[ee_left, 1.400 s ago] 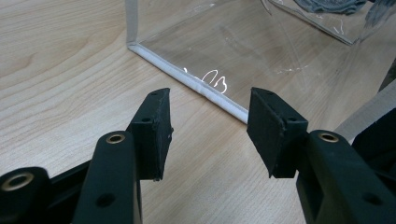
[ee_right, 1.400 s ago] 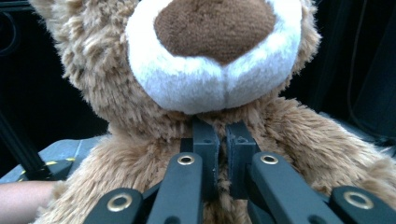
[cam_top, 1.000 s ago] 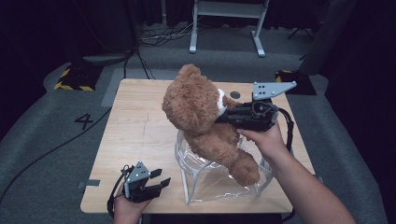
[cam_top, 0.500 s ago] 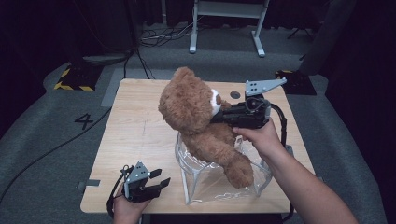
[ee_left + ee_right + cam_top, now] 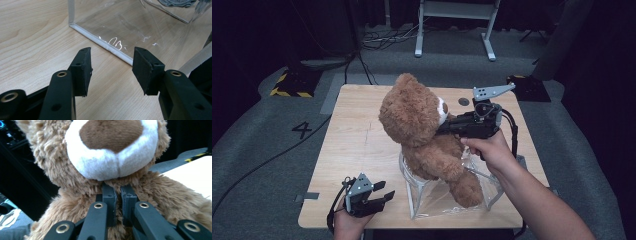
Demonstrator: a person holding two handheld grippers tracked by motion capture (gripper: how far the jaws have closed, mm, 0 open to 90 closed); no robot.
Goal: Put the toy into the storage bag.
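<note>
The right tongs (image 5: 117, 195) are clenched on a pinch of plush at the neck of the brown furry teddy bear (image 5: 424, 135), directly below its white muzzle. The bear hangs ahead of these tongs, its lower body and legs inside the clear soft plastic bag (image 5: 432, 200) standing open on the pale wooden counter (image 5: 357, 145). The bear is judged light, soft and compressible; fur alone may slip, so a deeper hold on the neck or torso is advisable. The left tongs (image 5: 112, 68) are released and empty, with the bag's bottom seam just ahead of them, suited to steadying the thin, floppy rim.
</note>
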